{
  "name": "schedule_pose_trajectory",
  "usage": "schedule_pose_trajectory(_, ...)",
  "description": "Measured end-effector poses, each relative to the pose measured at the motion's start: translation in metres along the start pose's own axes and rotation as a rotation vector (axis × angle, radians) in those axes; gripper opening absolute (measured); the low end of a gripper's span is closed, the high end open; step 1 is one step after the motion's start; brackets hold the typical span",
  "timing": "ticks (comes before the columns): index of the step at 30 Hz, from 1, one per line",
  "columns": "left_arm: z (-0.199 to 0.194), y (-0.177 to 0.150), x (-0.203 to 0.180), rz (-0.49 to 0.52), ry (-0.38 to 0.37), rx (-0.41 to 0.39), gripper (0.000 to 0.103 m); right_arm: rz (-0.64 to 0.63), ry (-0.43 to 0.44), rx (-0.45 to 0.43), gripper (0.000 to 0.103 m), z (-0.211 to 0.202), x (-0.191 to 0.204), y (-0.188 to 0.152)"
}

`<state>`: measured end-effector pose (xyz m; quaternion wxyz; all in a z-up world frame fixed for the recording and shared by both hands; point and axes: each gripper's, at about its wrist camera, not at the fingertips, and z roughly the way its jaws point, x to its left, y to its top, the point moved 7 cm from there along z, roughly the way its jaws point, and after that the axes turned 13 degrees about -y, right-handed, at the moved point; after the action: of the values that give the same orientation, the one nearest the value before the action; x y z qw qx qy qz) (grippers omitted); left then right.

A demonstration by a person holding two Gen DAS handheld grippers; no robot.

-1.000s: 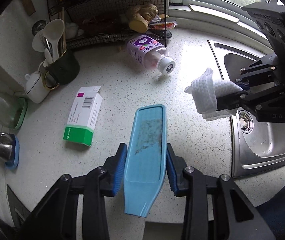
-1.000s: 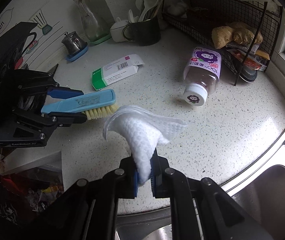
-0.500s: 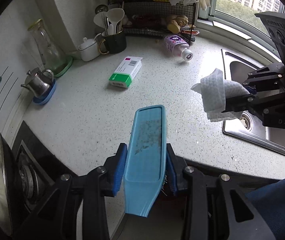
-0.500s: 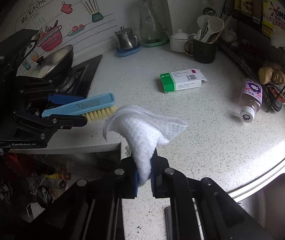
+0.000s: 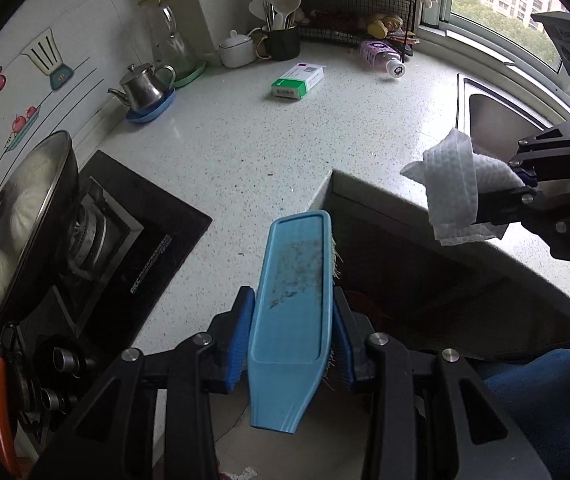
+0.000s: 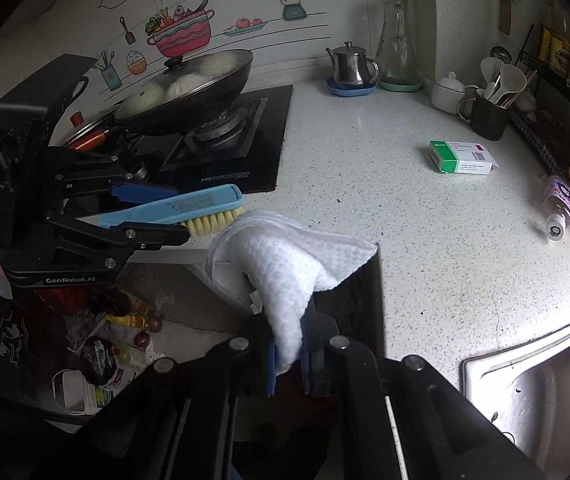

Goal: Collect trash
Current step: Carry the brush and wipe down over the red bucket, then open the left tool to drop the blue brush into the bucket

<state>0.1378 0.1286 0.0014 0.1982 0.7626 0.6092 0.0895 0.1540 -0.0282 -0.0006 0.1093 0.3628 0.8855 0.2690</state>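
My left gripper (image 5: 291, 340) is shut on a light blue scrub brush (image 5: 293, 304), bristles facing right. That brush (image 6: 189, 210) shows in the right wrist view with the left gripper (image 6: 165, 212) around it, out past the counter's front edge. My right gripper (image 6: 291, 356) is shut on a crumpled white paper towel (image 6: 285, 268); the towel (image 5: 453, 188) and the right gripper (image 5: 525, 184) appear at the right of the left wrist view. On the speckled counter (image 5: 245, 132) lie a green-and-white box (image 5: 297, 80) and a toppled purple bottle (image 5: 381, 56).
Left stands a black hob (image 6: 237, 136) with a lidded pan (image 6: 189, 84). A steel sink (image 6: 545, 384) is at right. Kettle (image 5: 145, 84), glass carafe (image 6: 397, 48), utensil mug (image 5: 281, 40) and wire rack (image 5: 357, 20) line the back. Below the counter edge sits a trash-filled bin (image 6: 101, 344).
Both grippers have pulled back from the counter's far side to beyond its front edge, still gripping brush and towel. The hob, the pan and the trash below have come into view.
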Motion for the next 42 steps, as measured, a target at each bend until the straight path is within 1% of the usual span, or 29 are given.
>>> schedule_pose_trajectory(3,0.005,-0.024,-0.002,-0.014,-0.002,0.013,0.035,-0.014,-0.006,0.015,0.008,0.004,0.017,-0.016)
schedule_pose_trajectory(7,0.023,-0.054,-0.004,-0.055,-0.012,0.042,0.035,-0.023,-0.015,0.044,0.008,0.018,0.031,-0.038)
schedule_pose_trajectory(14,0.075,-0.096,-0.007,-0.126,-0.019,0.095,0.034,-0.022,-0.046,0.104,0.008,0.060,0.037,-0.077)
schedule_pose_trajectory(19,0.118,-0.116,-0.007,-0.157,-0.024,0.116,0.034,-0.007,-0.040,0.163,0.008,0.090,0.039,-0.105)
schedule_pose_trajectory(23,0.159,-0.130,-0.004,-0.174,-0.042,0.130,0.033,0.015,-0.058,0.192,0.008,0.121,0.036,-0.125)
schedule_pose_trajectory(27,0.205,-0.145,0.003,-0.237,-0.074,0.139,0.033,0.060,-0.079,0.212,0.008,0.156,0.029,-0.146)
schedule_pose_trajectory(29,0.229,-0.152,0.006,-0.251,-0.086,0.143,0.033,0.075,-0.085,0.242,0.008,0.177,0.025,-0.160)
schedule_pose_trajectory(31,0.254,-0.160,0.006,-0.260,-0.097,0.154,0.033,0.090,-0.099,0.254,0.008,0.194,0.022,-0.172)
schedule_pose_trajectory(36,0.312,-0.164,0.001,-0.243,-0.133,0.157,0.033,0.118,-0.135,0.277,0.008,0.238,0.013,-0.198)
schedule_pose_trajectory(39,0.349,-0.166,-0.001,-0.222,-0.136,0.166,0.033,0.138,-0.163,0.281,0.008,0.263,0.008,-0.208)
schedule_pose_trajectory(42,0.382,-0.167,-0.003,-0.216,-0.155,0.172,0.033,0.163,-0.185,0.281,0.008,0.284,-0.001,-0.222)
